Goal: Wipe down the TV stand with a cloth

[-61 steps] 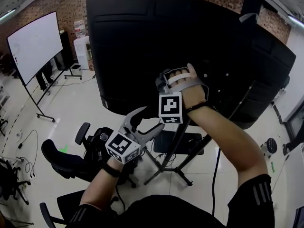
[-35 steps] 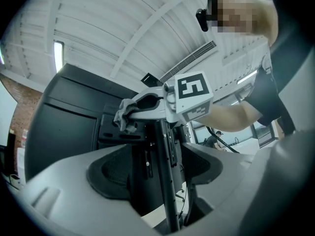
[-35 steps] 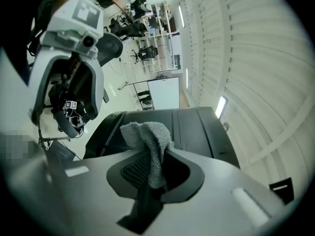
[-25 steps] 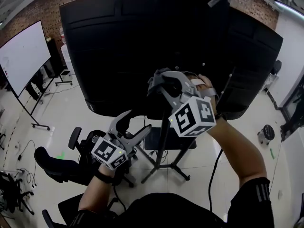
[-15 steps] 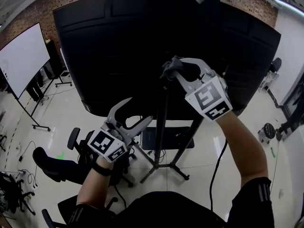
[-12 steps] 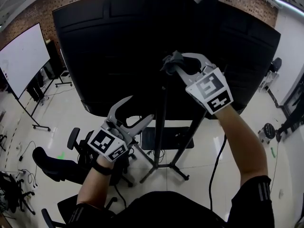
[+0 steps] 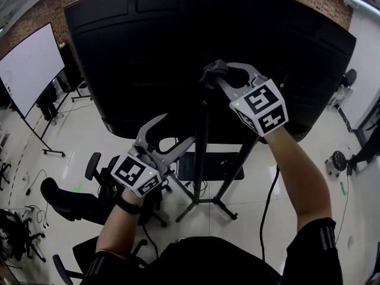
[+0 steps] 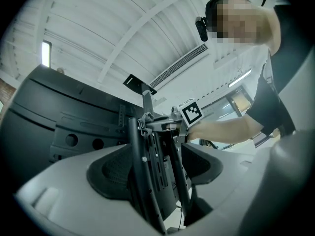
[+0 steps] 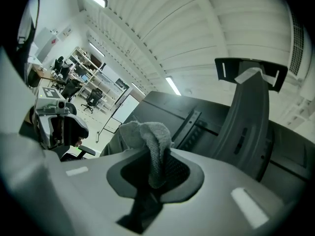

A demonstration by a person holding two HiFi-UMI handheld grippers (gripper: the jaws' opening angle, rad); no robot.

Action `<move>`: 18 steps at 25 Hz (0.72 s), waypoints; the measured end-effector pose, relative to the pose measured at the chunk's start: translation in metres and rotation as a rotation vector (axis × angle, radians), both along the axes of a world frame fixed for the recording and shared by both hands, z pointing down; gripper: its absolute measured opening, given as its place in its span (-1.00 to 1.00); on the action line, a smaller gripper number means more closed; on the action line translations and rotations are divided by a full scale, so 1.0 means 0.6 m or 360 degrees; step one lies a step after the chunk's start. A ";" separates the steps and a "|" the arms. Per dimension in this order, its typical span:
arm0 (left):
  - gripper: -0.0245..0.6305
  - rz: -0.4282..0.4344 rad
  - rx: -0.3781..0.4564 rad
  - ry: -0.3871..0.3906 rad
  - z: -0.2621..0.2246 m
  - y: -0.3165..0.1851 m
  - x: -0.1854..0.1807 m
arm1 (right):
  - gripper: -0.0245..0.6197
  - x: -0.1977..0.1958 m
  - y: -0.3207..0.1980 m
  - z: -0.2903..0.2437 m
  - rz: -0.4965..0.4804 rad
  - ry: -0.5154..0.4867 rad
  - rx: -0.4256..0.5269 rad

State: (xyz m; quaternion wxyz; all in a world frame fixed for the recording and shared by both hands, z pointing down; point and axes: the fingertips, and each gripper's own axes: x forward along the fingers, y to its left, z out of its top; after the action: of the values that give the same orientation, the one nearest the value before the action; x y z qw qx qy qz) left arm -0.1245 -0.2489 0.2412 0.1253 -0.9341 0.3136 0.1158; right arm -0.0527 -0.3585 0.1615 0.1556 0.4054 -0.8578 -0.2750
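Pinching a bunched grey cloth (image 9: 146,137) between nearly closed jaws, the right tool (image 7: 221,79) holds it against the top of the TV stand's upright post (image 7: 202,153), just beneath the black back of the television (image 7: 142,52). The left tool (image 7: 177,130) hangs lower with its jaws wide apart and holds nothing; the post is framed between them but apparently not touched. The wiping looks early. Only the post's top is being reached, and its lower length and splayed legs (image 7: 222,206) seem left to do.
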 end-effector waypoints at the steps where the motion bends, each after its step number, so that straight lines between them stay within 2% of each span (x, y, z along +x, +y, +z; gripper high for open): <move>1: 0.11 0.0003 -0.0016 0.0000 0.007 -0.001 0.001 | -0.75 0.000 -0.001 0.010 -0.0003 -0.0003 -0.0014; 11: 0.11 0.0011 -0.0168 -0.0014 0.074 -0.009 0.003 | -0.74 0.002 -0.002 0.113 -0.0047 -0.0076 -0.0218; 18: 0.11 0.0002 -0.0241 -0.0041 0.117 -0.002 0.004 | -0.72 -0.003 0.004 0.181 -0.0010 -0.0076 -0.0306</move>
State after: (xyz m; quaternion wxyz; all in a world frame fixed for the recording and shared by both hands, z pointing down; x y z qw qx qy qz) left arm -0.1221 -0.2500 0.3115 0.0582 -0.9426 0.3191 0.0799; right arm -0.0543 -0.3563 0.2699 0.1726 0.3924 -0.8849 -0.1823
